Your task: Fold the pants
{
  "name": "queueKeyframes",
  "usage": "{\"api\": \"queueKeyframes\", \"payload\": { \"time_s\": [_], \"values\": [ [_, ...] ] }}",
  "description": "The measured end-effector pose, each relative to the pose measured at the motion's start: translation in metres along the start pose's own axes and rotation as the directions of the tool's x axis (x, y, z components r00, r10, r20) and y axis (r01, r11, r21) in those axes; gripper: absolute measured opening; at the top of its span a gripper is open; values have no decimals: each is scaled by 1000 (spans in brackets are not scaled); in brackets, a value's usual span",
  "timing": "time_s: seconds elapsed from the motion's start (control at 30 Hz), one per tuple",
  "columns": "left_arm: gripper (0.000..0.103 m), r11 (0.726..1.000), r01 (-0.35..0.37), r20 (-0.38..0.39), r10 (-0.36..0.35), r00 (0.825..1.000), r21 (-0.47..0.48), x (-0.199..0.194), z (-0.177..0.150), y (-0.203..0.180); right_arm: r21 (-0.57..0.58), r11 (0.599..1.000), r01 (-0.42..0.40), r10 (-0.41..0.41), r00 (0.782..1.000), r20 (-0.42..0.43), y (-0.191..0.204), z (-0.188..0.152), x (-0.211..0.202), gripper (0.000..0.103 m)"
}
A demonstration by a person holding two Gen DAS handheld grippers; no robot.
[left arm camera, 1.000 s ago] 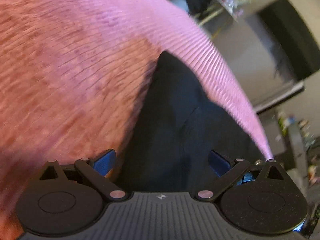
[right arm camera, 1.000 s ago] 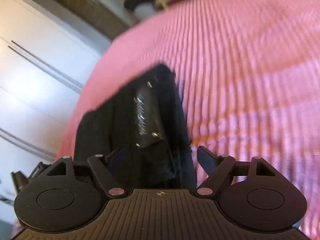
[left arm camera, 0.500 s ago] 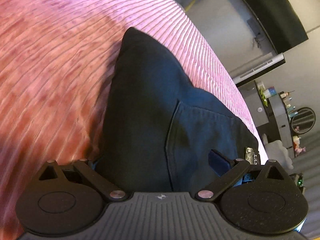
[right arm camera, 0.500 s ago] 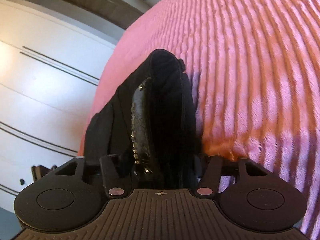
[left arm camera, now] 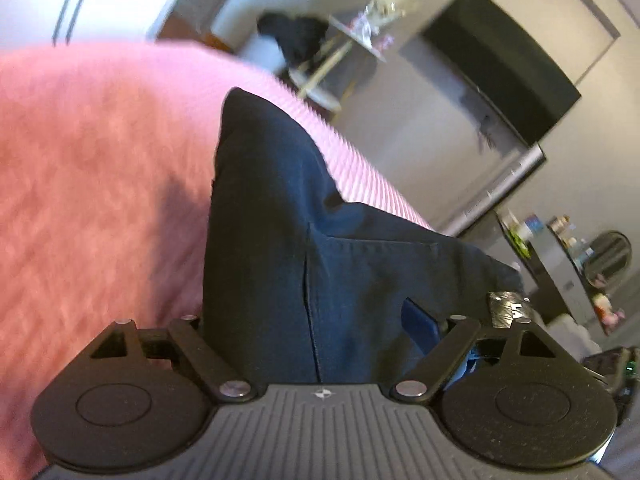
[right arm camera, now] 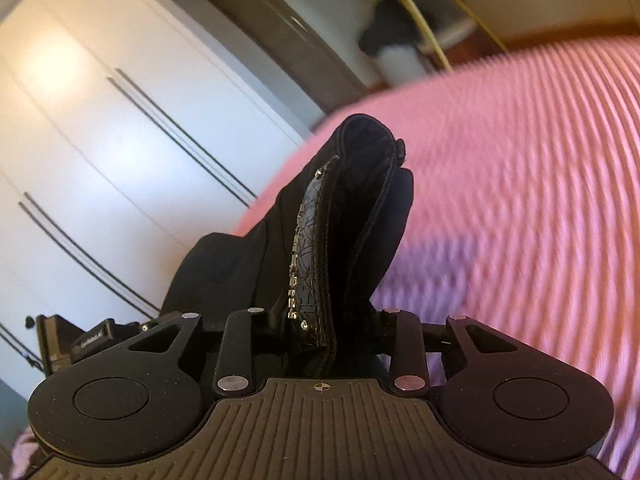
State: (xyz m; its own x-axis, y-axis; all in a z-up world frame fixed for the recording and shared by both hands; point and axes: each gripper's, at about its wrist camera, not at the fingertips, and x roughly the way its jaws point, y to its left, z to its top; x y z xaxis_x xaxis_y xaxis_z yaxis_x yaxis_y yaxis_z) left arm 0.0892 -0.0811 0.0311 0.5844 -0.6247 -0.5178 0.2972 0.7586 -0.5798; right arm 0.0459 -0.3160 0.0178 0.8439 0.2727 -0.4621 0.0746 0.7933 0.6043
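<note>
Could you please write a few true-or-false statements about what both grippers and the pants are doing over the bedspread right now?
1. The right gripper is shut on the dark pants. True.
2. The left gripper holds nothing. False: pants fabric lies between its fingers.
3. The bedspread is pink and ribbed. True.
4. The shiny patch is red. False: it is black.

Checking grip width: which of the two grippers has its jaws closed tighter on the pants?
The right gripper: its linkage arms stand nearly parallel, pinching the pants; the left gripper's splay wide.
</note>
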Motion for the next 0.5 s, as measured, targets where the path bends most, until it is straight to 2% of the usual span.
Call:
{"api": "queueKeyframes", "payload": {
  "time_s": [0.03,0.07,0.1,0.13,0.17,0.2,0.3,0.33,0.37,0.43,0.47,0.5],
  "values": [
    [87,999,-40,33,40,999,-2,-2,4,-1,11,999,41,-41,999,26,0,8,2,50],
    [91,993,-116,72,116,991,-7,-5,8,-1,27,996,91,-92,993,67,-3,14,1,61],
    [98,975,-222,127,221,967,-7,-10,10,-2,33,989,142,-145,982,122,-6,16,-2,68],
    [99,958,-288,164,284,945,3,-17,10,-3,35,980,196,-199,960,196,-10,16,-11,77],
    [99,941,-338,180,329,927,16,-20,9,-5,35,975,219,-221,948,227,-14,14,-17,75],
    [99,929,-368,166,358,919,33,-21,6,-6,40,977,212,-215,950,228,-19,10,-21,74],
    [99,918,-396,107,391,914,31,-16,-13,-10,38,986,164,-168,971,168,-18,-11,-16,57],
    [99,914,-404,81,401,912,25,-10,-23,-13,6,986,164,-163,976,142,-13,-16,-10,43],
    [99,911,-412,53,410,910,17,-3,-30,-16,-40,986,160,-154,980,124,-7,-20,-5,35],
    [99,917,-399,13,399,917,23,5,-45,-23,-130,980,148,-136,986,97,10,-28,4,28],
    [99,918,-394,1,394,919,36,9,-52,-26,-170,974,151,-138,987,85,16,-32,10,27],
    [99,908,-416,12,416,909,49,12,-58,-30,-210,964,160,-149,987,65,23,-36,16,27]
  ]
}}
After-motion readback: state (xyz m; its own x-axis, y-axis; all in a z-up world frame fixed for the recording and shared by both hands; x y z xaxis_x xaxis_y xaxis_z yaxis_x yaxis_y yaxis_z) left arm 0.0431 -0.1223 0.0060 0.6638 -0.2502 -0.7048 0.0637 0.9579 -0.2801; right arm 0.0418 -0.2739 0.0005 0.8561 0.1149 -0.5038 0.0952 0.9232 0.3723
